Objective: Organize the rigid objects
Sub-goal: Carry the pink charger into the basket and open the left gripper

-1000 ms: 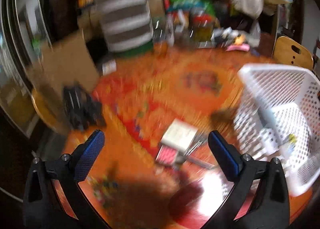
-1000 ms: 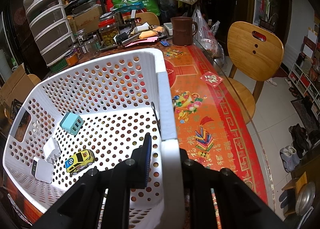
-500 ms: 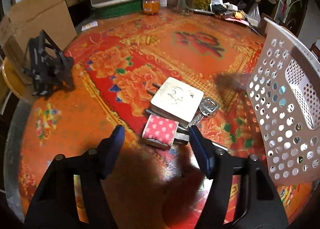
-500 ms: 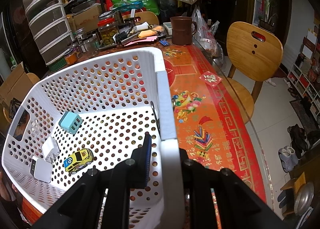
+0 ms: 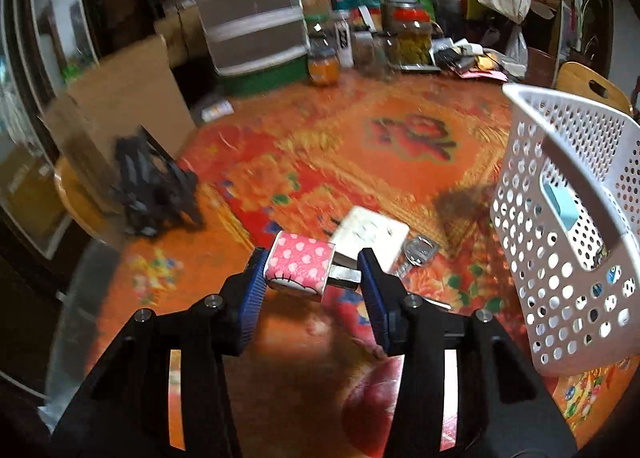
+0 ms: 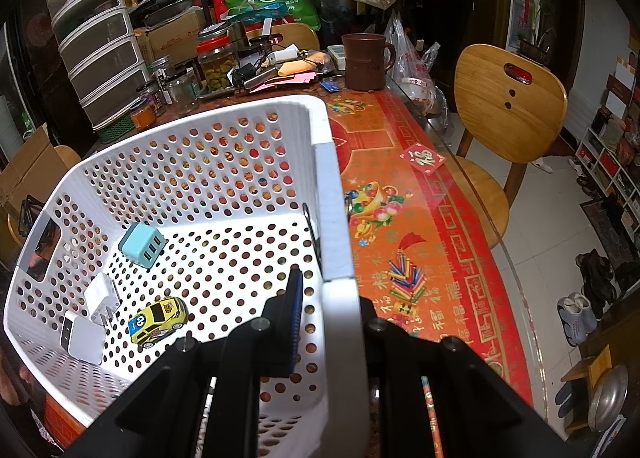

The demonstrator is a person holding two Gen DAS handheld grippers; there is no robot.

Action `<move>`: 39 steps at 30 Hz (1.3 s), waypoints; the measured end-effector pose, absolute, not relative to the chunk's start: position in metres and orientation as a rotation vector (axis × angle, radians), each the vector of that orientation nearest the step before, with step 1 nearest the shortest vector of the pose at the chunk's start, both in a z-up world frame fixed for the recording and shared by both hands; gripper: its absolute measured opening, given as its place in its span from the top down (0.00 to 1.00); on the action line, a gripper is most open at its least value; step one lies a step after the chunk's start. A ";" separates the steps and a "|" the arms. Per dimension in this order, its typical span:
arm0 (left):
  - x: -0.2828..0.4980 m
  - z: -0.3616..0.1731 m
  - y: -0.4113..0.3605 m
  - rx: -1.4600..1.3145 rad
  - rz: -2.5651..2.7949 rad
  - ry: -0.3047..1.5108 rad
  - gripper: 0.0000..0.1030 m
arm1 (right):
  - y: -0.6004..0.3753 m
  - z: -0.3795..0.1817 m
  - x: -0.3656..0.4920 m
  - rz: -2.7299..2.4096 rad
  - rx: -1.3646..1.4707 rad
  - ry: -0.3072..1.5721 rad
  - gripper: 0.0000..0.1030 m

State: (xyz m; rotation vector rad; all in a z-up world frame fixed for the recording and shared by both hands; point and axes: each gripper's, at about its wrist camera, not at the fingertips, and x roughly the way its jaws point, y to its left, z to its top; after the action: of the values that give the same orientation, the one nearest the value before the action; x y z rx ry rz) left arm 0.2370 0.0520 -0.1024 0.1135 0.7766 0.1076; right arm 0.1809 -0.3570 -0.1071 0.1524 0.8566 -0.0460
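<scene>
My left gripper (image 5: 310, 278) is shut on a pink polka-dot charger plug (image 5: 299, 269) and holds it above the table. Below it lie a white wall adapter (image 5: 370, 236) and a key (image 5: 416, 252). The white perforated basket (image 5: 560, 217) stands to the right. My right gripper (image 6: 332, 298) is shut on the basket's rim (image 6: 332, 217). Inside the basket lie a light-blue USB charger (image 6: 142, 245), a yellow toy car (image 6: 158, 321) and two white adapters (image 6: 102, 296).
A black folded stand (image 5: 152, 189) sits at the table's left edge by a cardboard box (image 5: 120, 97). Jars (image 5: 408, 37) and a drawer unit (image 5: 252, 13) crowd the far side. A brown mug (image 6: 366, 61) and a wooden chair (image 6: 508, 105) are at the right.
My left gripper closed on the pink plug and lifted it off the table. The right gripper and the basket have stayed put.
</scene>
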 end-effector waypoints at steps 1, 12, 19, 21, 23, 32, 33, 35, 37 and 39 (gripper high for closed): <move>0.235 -0.096 0.052 0.124 0.124 0.765 0.58 | -0.357 -0.107 0.181 -0.046 0.152 0.857 0.87; 0.214 -0.043 0.033 0.212 0.193 0.662 0.58 | -0.356 -0.105 0.181 -0.043 0.150 0.858 0.87; 0.216 -0.026 0.021 0.240 0.214 0.643 0.58 | -0.356 -0.105 0.181 -0.042 0.150 0.857 0.87; 0.216 -0.021 0.017 0.241 0.204 0.638 0.58 | -0.356 -0.105 0.180 -0.042 0.151 0.857 0.87; 0.214 -0.015 0.010 0.238 0.192 0.628 0.58 | -0.357 -0.105 0.181 -0.042 0.150 0.857 0.87; 0.214 0.007 -0.043 0.287 0.139 0.588 0.58 | -0.357 -0.105 0.181 -0.041 0.150 0.858 0.87; 0.215 0.008 -0.048 0.291 0.134 0.587 0.58 | -0.357 -0.105 0.181 -0.041 0.150 0.858 0.87; 0.215 0.010 -0.061 0.301 0.116 0.585 0.58 | -0.357 -0.105 0.181 -0.041 0.151 0.858 0.87; 0.215 0.010 -0.071 0.311 0.104 0.583 0.58 | -0.357 -0.105 0.181 -0.042 0.151 0.858 0.87; 0.215 0.010 -0.082 0.314 0.085 0.588 0.58 | -0.357 -0.105 0.180 -0.042 0.151 0.858 0.87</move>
State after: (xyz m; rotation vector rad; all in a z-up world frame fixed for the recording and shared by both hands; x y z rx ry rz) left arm 0.2150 -0.0824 0.0096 0.3136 0.5879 0.0845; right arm 0.1805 -0.3566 -0.1048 0.1508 0.8579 -0.0418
